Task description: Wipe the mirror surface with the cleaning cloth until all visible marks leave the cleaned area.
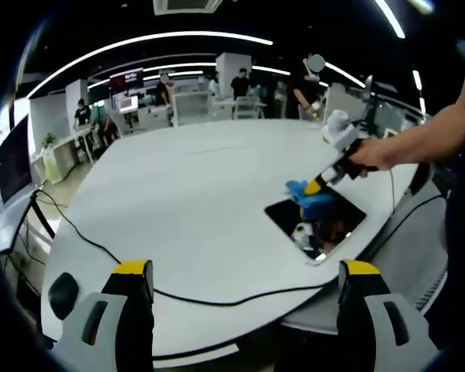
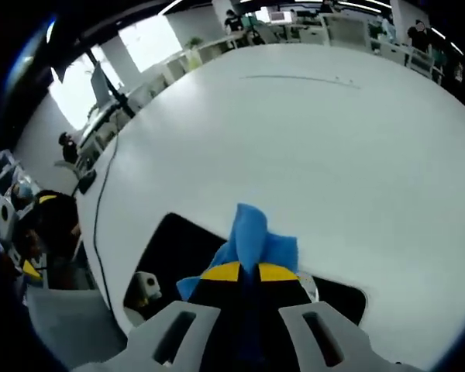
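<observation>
The right gripper [image 2: 248, 273], clamped on the blue cleaning cloth [image 2: 252, 236], presses it onto the mirror [image 2: 170, 240] just ahead; wiping looks underway, marks undiscernible. The left gripper [image 1: 244, 271] hangs open over the desk [image 1: 186, 186].

I see the cleaning cloth [image 2: 252, 236] as soft, matt blue fabric, bunched in folds. The mirror [image 1: 316, 219] under it is glossy and dark, throwing back reflections. The table [image 1: 194, 194] looks smooth, matt white. At seven o'clock in the left gripper view, a thin black cable [image 1: 85, 236] has a dull rubbery look.
</observation>
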`<state>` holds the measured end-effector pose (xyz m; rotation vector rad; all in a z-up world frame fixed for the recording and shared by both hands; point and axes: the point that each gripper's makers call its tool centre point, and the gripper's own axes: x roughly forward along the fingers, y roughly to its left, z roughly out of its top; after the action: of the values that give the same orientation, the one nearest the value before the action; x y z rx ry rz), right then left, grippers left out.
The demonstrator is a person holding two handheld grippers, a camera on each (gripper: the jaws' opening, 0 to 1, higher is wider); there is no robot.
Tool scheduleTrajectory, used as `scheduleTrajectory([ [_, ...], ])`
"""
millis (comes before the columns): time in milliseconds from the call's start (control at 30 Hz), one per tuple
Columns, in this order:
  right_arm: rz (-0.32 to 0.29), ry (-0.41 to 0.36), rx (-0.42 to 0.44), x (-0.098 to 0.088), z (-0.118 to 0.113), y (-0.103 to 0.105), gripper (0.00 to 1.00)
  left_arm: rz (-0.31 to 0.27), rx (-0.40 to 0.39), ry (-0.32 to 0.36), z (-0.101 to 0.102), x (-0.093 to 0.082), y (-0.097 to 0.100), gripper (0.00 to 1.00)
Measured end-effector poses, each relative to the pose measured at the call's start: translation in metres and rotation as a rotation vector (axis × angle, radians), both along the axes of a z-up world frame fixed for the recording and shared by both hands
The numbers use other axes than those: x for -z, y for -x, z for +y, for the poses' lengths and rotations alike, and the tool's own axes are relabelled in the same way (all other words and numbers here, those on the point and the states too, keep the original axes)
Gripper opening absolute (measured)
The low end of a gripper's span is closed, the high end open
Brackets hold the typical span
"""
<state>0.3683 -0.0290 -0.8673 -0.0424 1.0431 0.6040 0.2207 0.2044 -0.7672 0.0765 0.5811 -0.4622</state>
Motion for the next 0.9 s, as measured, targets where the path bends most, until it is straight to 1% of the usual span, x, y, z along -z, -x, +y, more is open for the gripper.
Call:
scheduleTrajectory([
  [67,-0.001,-0.002,-0.015,0.0,0.01,0.002,0.01,0.003,0.003,0.0,-0.001,0.001,0.002,1.0],
  [233,-0.03,-0.003,-0.035,0.0,0.033,0.005,0.0,-0.001,-0.002,0.014,-0.004,0.0,0.006,1.0],
  [300,-0.042,0.007,-0.043,0.0,0.04,0.004,0.0,0.002,0.003,0.016,-0.004,0.001,0.008,1.0],
  [400,-0.041,-0.002,-0.053,0.0,0.051,0.002,0.01,0.001,0.006,0.019,-0.004,0.0,0.01,1.0],
  [500,-0.035,-0.019,-0.053,0.0,0.06,-0.001,0.01,-0.01,0.001,0.025,-0.005,-0.007,0.011,1.0],
  [567,-0.024,-0.035,-0.062,-0.001,0.071,0.0,0.01,-0.014,-0.001,0.027,-0.004,-0.009,0.011,1.0],
  [767,-0.018,-0.017,-0.11,0.0,0.098,0.0,0.01,-0.018,-0.009,0.027,0.002,-0.012,0.012,1.0],
  [900,-0.007,-0.008,-0.111,0.0,0.1,-0.001,0.01,-0.014,-0.009,0.032,0.005,-0.011,0.011,1.0],
])
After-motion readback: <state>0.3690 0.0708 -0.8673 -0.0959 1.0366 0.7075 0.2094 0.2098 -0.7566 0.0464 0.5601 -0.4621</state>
